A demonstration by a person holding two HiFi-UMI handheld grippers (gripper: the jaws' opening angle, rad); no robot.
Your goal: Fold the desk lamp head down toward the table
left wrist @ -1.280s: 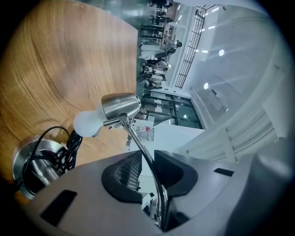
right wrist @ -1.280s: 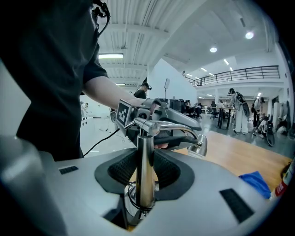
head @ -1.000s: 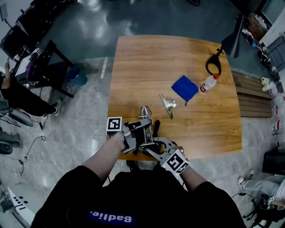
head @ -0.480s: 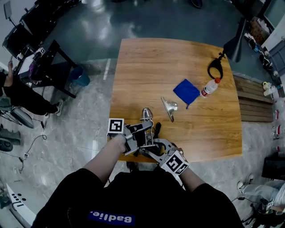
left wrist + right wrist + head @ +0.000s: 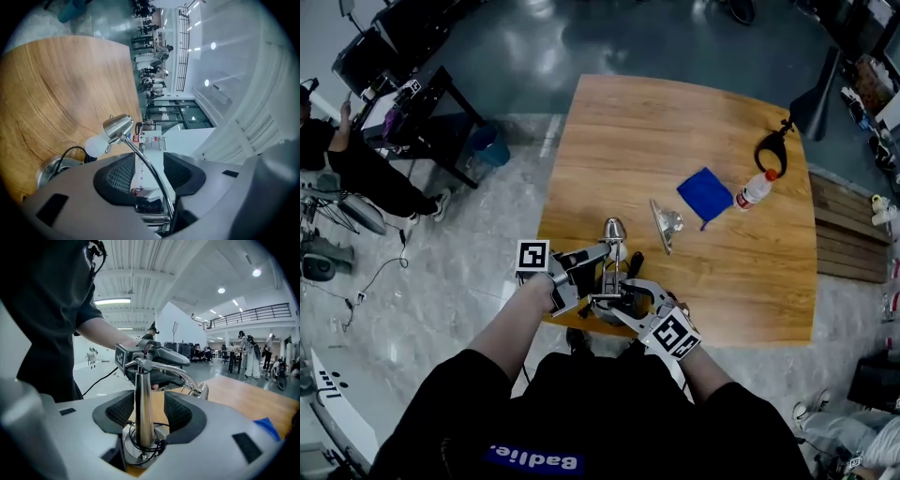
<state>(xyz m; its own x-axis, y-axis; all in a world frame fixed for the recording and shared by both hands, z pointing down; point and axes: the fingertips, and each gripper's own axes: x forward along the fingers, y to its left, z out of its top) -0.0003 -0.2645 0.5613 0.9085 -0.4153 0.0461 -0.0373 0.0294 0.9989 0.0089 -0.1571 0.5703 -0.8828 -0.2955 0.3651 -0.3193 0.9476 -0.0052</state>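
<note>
A chrome desk lamp stands at the table's near edge, its head (image 5: 614, 228) and white bulb (image 5: 96, 145) pointing away over the wood. My left gripper (image 5: 596, 256) is level at the curved neck (image 5: 149, 168). Its jaws have just been opening; the neck runs between the pads untouched, so the left gripper (image 5: 147, 171) is open. My right gripper (image 5: 622, 297) is lower, at the upright post (image 5: 142, 404) above the round base (image 5: 140, 448). Its jaws have just been opening too, with gaps on both sides of the post, so the right gripper (image 5: 147, 411) is open.
On the wooden table (image 5: 619, 141) lie a silver metal piece (image 5: 664, 223), a blue cloth (image 5: 706, 193), a plastic bottle (image 5: 756, 190) and a black loop (image 5: 772, 150). The lamp's cable coils at its base. A person (image 5: 347, 159) sits by dark desks at the far left.
Both pairs of jaws stand wider around the lamp than before. Neither hand has shifted noticeably. The head view has swung slightly, so the table sits further right in it.
</note>
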